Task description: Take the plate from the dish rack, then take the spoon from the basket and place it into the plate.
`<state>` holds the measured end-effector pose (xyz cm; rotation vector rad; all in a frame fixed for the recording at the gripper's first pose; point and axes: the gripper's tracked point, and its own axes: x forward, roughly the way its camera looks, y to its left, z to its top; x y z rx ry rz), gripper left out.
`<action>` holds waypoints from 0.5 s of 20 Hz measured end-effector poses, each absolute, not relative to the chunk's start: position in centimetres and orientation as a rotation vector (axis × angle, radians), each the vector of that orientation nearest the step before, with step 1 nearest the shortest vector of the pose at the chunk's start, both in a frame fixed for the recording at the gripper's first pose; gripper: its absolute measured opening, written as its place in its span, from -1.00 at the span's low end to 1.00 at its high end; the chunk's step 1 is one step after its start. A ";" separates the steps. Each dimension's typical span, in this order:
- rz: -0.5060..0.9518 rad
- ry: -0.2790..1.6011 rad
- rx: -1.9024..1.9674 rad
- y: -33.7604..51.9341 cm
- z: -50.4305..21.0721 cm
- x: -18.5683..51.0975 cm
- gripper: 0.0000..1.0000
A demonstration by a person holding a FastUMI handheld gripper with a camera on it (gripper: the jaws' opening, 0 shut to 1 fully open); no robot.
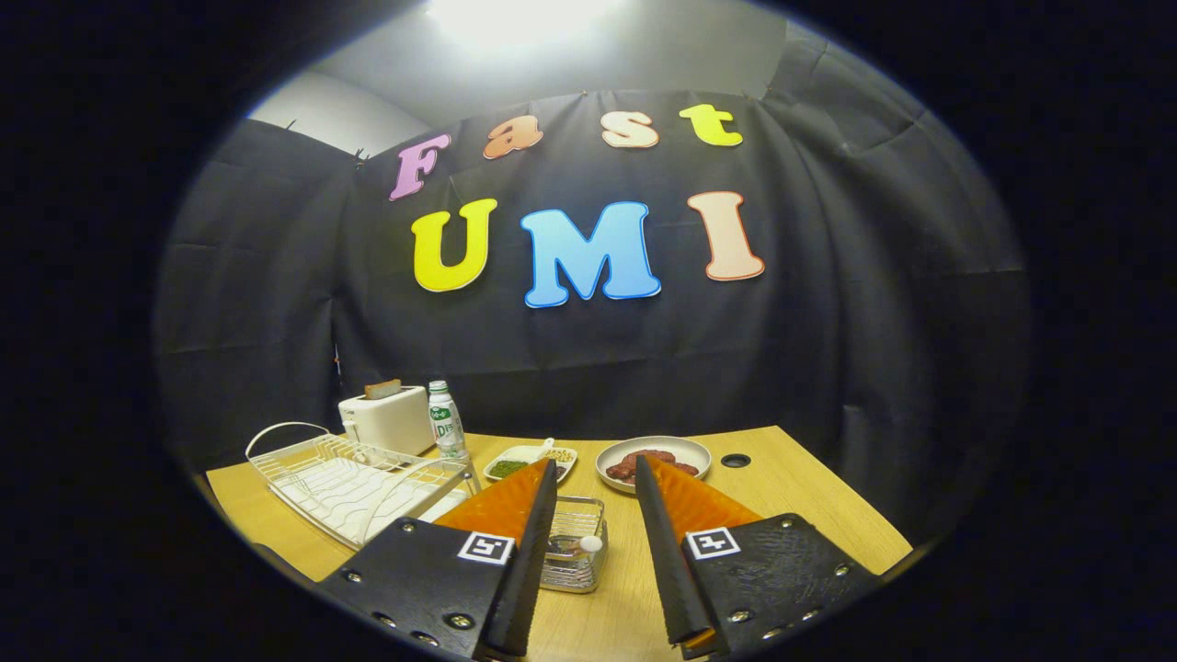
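Here, near to far:

Gripper (pixel 596 478): fingers spread wide, holding nothing, raised above the table (pixel 809 506) and pointing toward the wall.

Basket (pixel 575 542): a small wire one between the fingers, close against the left finger, which covers its left side.

Spoon (pixel 585 544): a white rounded end shows on the basket's rim; the rest lies inside the wire or behind the finger, so I cannot tell how it is lying.

Rack (pixel 345 478): white wire, on the table left of the left finger. Its slots look empty from here, though the near corner is cut off by the finger.

Plate (pixel 653 462): a round white one just beyond the fingertips, flat on the table, with dark reddish pieces on it. Whether this is the plate meant by the task I cannot tell.

Tray (pixel 531 462): a small dish with green and pale contents and a white scoop-like handle, left of the plate; its details are too small to read.

Bottle (pixel 447 421): upright behind the rack.

Toaster (pixel 386 418): white, beside the bottle, something brown in its slot.

Progress: judging by the bare rack, the plate step may be done; the spoon sits in the basket, so picking it up and laying it on the plate are left.
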<state>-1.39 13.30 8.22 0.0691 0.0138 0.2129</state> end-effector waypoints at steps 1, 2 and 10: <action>0.208 0.014 0.065 13.3 7.6 -0.8 0.07; 0.206 0.014 0.064 13.5 7.0 -0.4 0.07; 0.179 0.022 0.039 14.6 3.4 3.7 0.02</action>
